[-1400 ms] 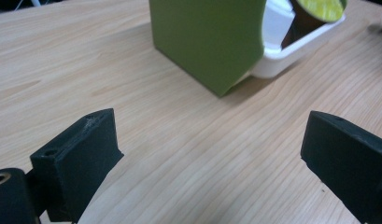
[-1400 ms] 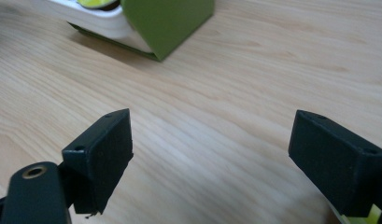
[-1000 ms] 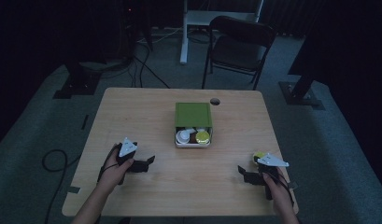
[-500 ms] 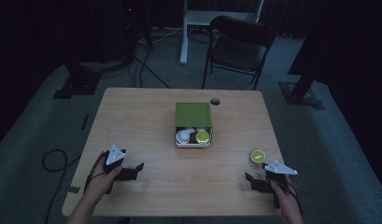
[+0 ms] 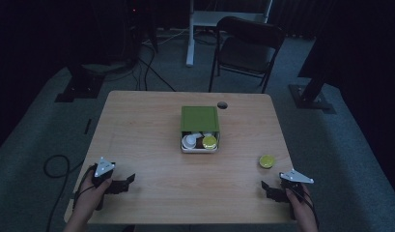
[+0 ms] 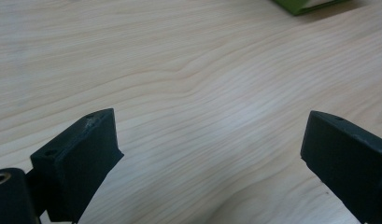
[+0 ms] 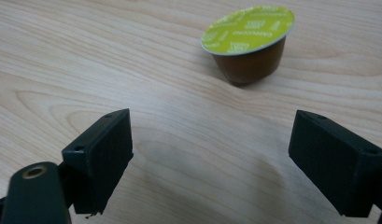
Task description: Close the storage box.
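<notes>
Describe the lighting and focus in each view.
High view: dim, floor nearly black, table and box muted. Left gripper view: bright, soft sheen on the wood, jaws slightly soft. Right gripper view: bright, capsule sharp, casting a small shadow.

The room is dim, its far side and both flanks sinking into near black. A grey-green carpet (image 5: 137, 77) covers the floor. In the middle stands the light wooden surface (image 5: 147, 125), its pale grain running crosswise, with a small round hole (image 5: 222, 105) near its far edge. Beyond it a dark folding chair (image 5: 248, 46) faces the surface, beside a white post (image 5: 190, 34) of a stand. Black cables (image 5: 151, 67) trail over the carpet at left, and dark stand feet (image 5: 311, 96) rest at right.
</notes>
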